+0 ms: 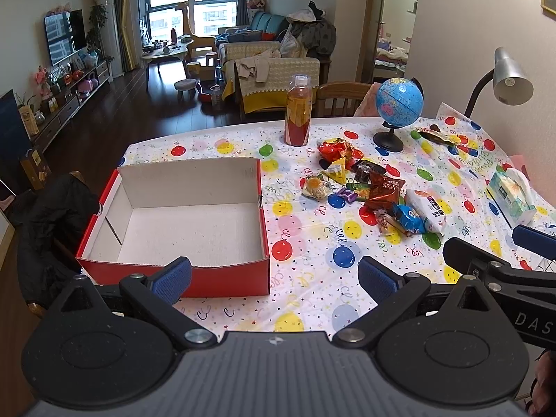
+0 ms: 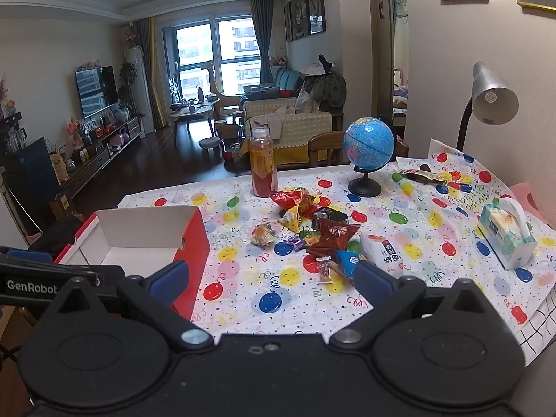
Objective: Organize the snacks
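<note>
— How far are you getting with the snacks?

— I am only beginning, I think. The snack pile [image 1: 368,187] is lying loose on the balloon tablecloth [image 1: 312,243], to the right of the red box [image 1: 222,278], and well apart from it. The box is showing only its white bottom; I am seeing no packet inside it.

— So nothing is sorted yet?

— As far as I can judge, nothing. All the packets are waiting: the dark red bag [image 2: 332,238], the white packet [image 2: 384,255], the blue one [image 2: 347,260] and the small sweets around them. One more wrapper [image 2: 420,175] is lying alone, far behind the pile, near the globe [image 2: 369,143].

— And your tools?

— I am holding my left gripper [image 1: 274,278] just beside the near right corner of the box, its fingers standing apart with nothing between them. My right gripper [image 2: 272,279] is hovering in front of the pile, also spread wide and carrying nothing.

— What else is standing near the box?

— The juice bottle [image 1: 297,111] behind it, and the tissue pack [image 2: 505,238] far to its right.
</note>
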